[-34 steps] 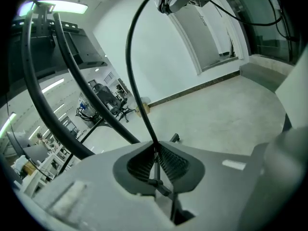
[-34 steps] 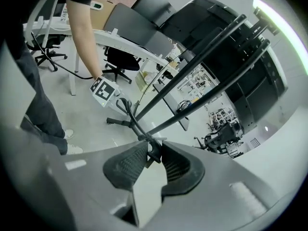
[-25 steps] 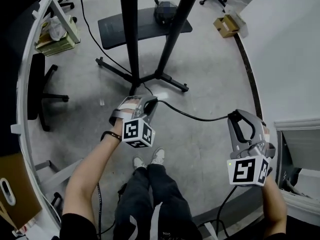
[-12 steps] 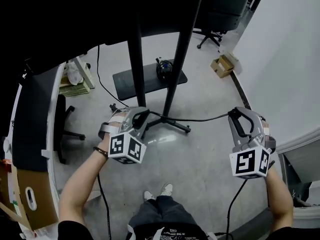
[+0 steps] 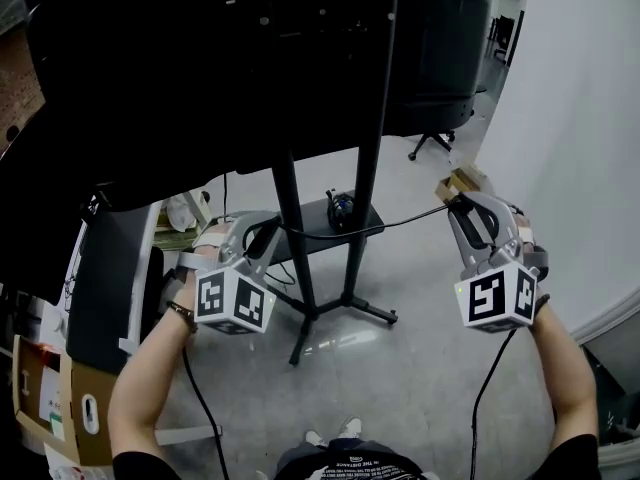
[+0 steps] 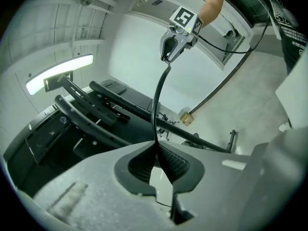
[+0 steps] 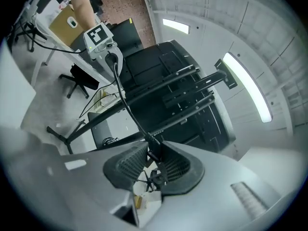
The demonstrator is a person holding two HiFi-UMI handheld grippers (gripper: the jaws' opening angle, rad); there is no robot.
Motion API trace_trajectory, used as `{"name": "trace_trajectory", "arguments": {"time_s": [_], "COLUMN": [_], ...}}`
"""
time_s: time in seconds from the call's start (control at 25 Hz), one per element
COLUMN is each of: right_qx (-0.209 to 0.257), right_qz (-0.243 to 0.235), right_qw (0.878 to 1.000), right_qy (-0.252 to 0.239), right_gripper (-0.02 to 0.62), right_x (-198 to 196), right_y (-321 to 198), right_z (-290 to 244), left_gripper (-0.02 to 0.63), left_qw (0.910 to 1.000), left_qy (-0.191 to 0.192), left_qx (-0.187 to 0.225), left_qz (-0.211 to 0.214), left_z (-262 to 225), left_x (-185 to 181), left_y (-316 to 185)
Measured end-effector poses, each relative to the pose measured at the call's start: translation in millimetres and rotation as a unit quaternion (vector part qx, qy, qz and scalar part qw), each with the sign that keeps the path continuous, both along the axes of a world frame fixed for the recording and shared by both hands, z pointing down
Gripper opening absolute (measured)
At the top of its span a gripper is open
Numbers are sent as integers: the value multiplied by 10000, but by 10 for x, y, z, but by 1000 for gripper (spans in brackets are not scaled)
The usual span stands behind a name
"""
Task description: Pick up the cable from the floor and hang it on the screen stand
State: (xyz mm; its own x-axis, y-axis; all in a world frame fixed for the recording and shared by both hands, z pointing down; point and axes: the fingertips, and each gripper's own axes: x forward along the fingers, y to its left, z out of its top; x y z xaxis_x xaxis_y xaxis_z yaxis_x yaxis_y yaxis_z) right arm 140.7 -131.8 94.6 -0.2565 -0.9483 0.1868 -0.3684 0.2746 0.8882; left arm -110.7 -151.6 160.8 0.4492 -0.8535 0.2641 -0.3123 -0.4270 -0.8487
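Observation:
A black cable (image 5: 400, 222) runs taut between my two grippers, in front of the screen stand's two black poles (image 5: 364, 183). My left gripper (image 5: 264, 234) is shut on one part of the cable (image 6: 159, 95), which is pinched thin between its pads (image 6: 171, 160). My right gripper (image 5: 461, 208) is shut on a thicker, plug-like part of the cable (image 7: 126, 102), and its jaws stand wider. The big black screen (image 5: 250, 58) fills the top of the head view, above both grippers. The left gripper view shows the right gripper (image 6: 167, 59). The right gripper view shows the left gripper (image 7: 113, 57).
The stand's low black shelf (image 5: 312, 224) carries a small dark object (image 5: 340, 206). A cardboard box (image 5: 456, 182) and an office chair (image 5: 436, 144) lie beyond, beside the white wall. A dark desk (image 5: 100, 278) and cardboard boxes (image 5: 55, 408) are at the left. Slack cable (image 5: 486, 388) hangs below my right gripper.
Both grippers have risen from near the floor to the height of the poles with the cable between them. The head view has tilted up, so the screen now shows.

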Motion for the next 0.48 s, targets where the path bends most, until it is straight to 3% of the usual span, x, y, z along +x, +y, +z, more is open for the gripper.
{"name": "trace_trajectory", "arguments": {"time_s": [0.16, 0.48], "right_qx": [517, 1083], "right_qz": [-228, -538], "right_qw": [9981, 9909], "right_qy": [-250, -587], "right_gripper": [93, 94], "right_x": [70, -81], "right_y": [-235, -948], "right_z": [-526, -1523], "left_gripper": [20, 20], "left_qw": [9975, 9873], "left_qy": [-284, -449], "left_qx": [595, 1259], "left_qz": [-273, -863], "left_z": [-725, -1973], "left_x": [3, -237], "left_y": [-83, -513]}}
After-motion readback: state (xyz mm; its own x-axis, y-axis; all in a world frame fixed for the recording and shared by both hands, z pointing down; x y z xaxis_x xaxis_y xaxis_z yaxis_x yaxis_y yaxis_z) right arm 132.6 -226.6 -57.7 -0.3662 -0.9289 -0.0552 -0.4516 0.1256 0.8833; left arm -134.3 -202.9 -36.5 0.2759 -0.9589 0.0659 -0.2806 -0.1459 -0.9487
